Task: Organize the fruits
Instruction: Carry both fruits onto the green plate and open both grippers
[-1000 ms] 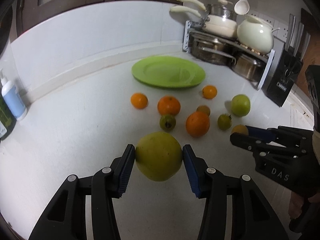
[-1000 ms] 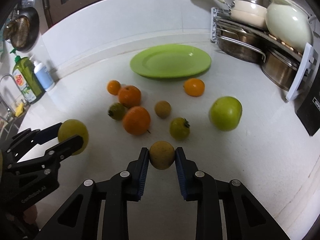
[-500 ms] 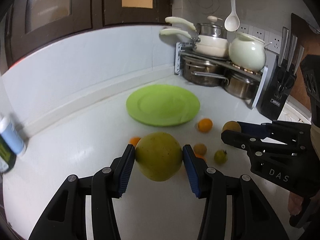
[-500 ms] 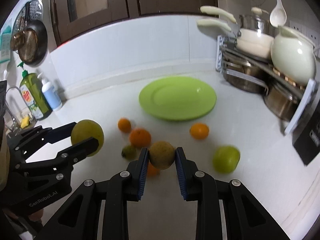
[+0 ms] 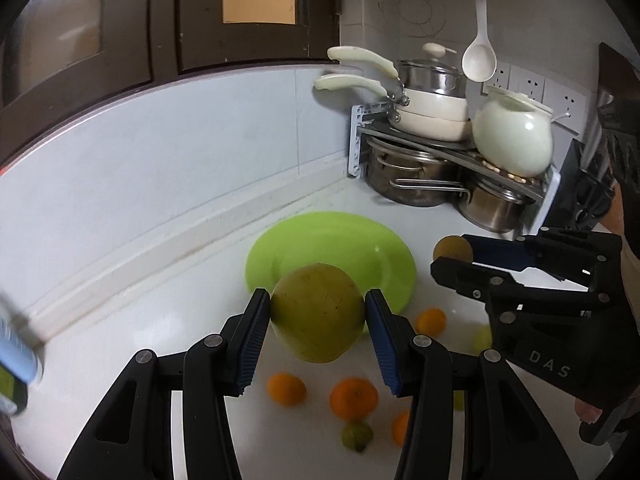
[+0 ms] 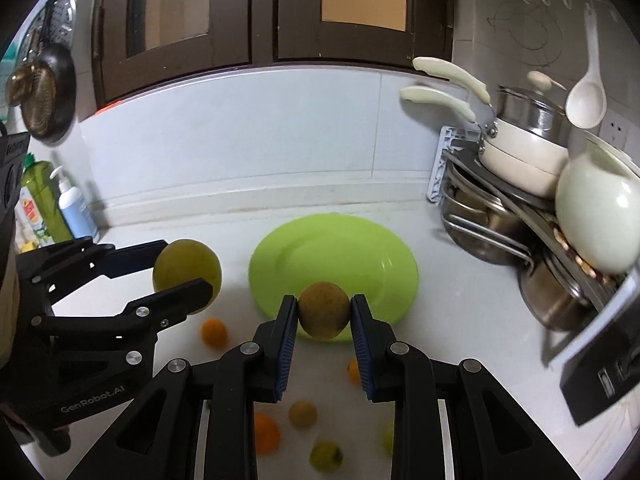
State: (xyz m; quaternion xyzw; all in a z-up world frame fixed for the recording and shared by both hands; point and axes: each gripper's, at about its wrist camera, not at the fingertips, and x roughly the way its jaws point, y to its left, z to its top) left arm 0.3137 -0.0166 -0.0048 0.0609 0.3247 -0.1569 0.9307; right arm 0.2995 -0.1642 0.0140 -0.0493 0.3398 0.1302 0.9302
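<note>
- Left wrist view: our left gripper [image 5: 318,314] clamps its blue pads on both sides of the large yellow-green fruit [image 5: 318,312], holding it in the air above the near edge of the green plate [image 5: 320,240]. Oranges [image 5: 353,397] lie on the white counter [image 5: 160,320] below.
- Right wrist view: our right gripper [image 6: 324,316] is closed tight on the small brownish fruit [image 6: 324,310], raised over the plate's near rim; the left gripper holds its fruit to the left of the plate.

dim, soft indoor light with a cool cast. strong fisheye bending and black vignette at the corners. small orange fruits [image 5: 353,397] on the white desk [image 5: 180,320] smear with motion blur; glossy cream ceramic pot [image 6: 596,228] shows mild glare.
</note>
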